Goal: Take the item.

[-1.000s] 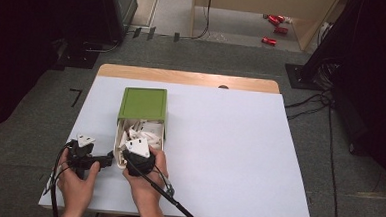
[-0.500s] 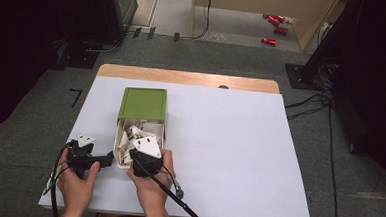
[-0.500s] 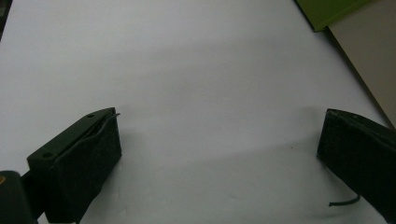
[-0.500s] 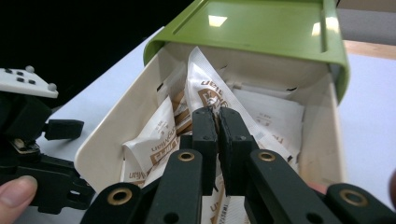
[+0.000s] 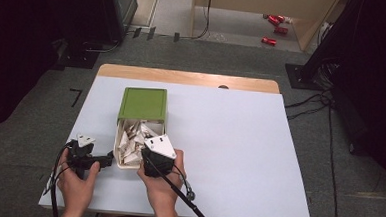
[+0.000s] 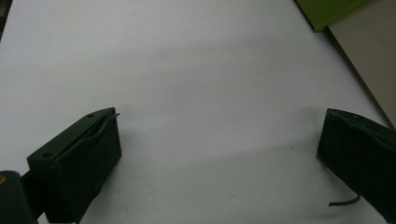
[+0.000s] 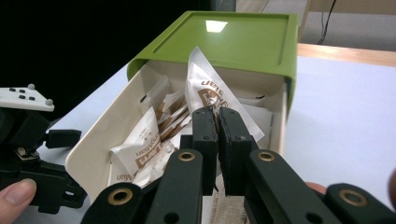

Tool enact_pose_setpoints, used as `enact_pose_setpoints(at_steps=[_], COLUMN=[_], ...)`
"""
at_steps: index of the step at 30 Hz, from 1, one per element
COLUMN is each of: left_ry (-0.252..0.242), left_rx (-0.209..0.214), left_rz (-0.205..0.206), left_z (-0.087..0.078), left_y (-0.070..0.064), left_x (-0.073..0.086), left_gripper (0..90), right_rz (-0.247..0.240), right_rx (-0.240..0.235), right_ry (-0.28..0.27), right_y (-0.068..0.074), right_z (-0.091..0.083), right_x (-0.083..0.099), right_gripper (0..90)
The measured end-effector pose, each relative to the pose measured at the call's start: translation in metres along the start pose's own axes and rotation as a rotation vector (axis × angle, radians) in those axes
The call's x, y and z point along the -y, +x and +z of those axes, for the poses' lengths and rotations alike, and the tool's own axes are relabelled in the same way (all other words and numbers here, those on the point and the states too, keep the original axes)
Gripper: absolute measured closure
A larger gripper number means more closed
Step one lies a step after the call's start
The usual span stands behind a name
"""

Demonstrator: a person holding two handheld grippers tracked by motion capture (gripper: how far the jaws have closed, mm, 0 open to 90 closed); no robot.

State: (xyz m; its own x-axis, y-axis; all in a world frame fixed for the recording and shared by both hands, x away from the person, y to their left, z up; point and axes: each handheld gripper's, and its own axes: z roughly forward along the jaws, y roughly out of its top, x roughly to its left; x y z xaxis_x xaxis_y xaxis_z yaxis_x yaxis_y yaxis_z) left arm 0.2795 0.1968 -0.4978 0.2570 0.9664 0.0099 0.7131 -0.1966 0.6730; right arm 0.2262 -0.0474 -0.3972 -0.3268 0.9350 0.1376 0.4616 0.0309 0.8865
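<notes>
1. Looking down from the high view: the cream plastic drawer (image 5: pixel 117 149) stands pulled out of its green box-shaped housing (image 5: pixel 142 104) on the white table (image 5: pixel 238 156), heaped with white-and-brown paper sachets (image 5: pixel 133 138). The right gripper (image 5: pixel 151 154) hangs over the drawer's near right corner; the left gripper (image 5: pixel 109 160) sits just beside the drawer's left wall. The risk I see: any sideways tug on the right could drag the light drawer along, since nothing appears to pin it.

2. Over to the left gripper view: the jaws are spread wide with bare white tabletop between them, holding nothing. The green housing's corner (image 6: pixel 334 11) and the drawer's wall (image 6: pixel 373 65) show at the upper right. If this gripper is meant to steady the drawer, it isn't touching it here, so a bump could just as easily shove it.

3. Now the right gripper view: the right gripper (image 7: pixel 217 122) has its jaws pressed together on the lower edge of one white sachet with brown print (image 7: pixel 205 91), which stands tilted up above the pile in the drawer (image 7: pixel 116 119). The bite looks thin, right at the packet's edge — it could slip free on the lift. Neighbouring sachets (image 7: pixel 140 151) lean close, so one might ride out with it and spill onto the table.
</notes>
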Motion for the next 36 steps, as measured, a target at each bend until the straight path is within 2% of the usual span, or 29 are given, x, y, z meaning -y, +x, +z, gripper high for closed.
enact_pose_setpoints(at_steps=[9,19,20,24,25,31,36], left_ry=[-0.001,0.000,0.000,-0.001,-0.001,0.000,-0.001], left_rx=[0.000,0.000,0.000,0.000,0.000,0.000,0.000], left_rz=[0.000,0.000,0.000,0.000,0.000,0.000,0.000], left_z=[0.000,0.000,0.000,0.000,0.000,0.000,0.000], left_y=[0.000,0.000,0.000,0.000,0.000,0.000,0.000], left_x=[0.000,0.000,0.000,0.000,0.000,0.000,0.000], left_gripper=[0.0,0.0,0.0,0.0,0.0,0.0,0.0], right_rz=[0.019,0.036,0.049,0.062,0.072,0.099,0.098], right_rx=[0.021,0.054,0.068,0.089,0.105,0.134,0.177], right_ry=[-0.034,-0.037,-0.036,-0.037,-0.036,-0.032,-0.034], right_y=[-0.014,-0.032,-0.040,-0.050,-0.058,-0.074,-0.088], right_z=[-0.013,-0.018,-0.019,-0.021,-0.022,-0.025,-0.026], right_x=[-0.007,-0.009,-0.009,-0.009,-0.007,-0.002,0.003], right_gripper=[87.7,87.7,87.7,87.6,87.7,87.7,87.6])
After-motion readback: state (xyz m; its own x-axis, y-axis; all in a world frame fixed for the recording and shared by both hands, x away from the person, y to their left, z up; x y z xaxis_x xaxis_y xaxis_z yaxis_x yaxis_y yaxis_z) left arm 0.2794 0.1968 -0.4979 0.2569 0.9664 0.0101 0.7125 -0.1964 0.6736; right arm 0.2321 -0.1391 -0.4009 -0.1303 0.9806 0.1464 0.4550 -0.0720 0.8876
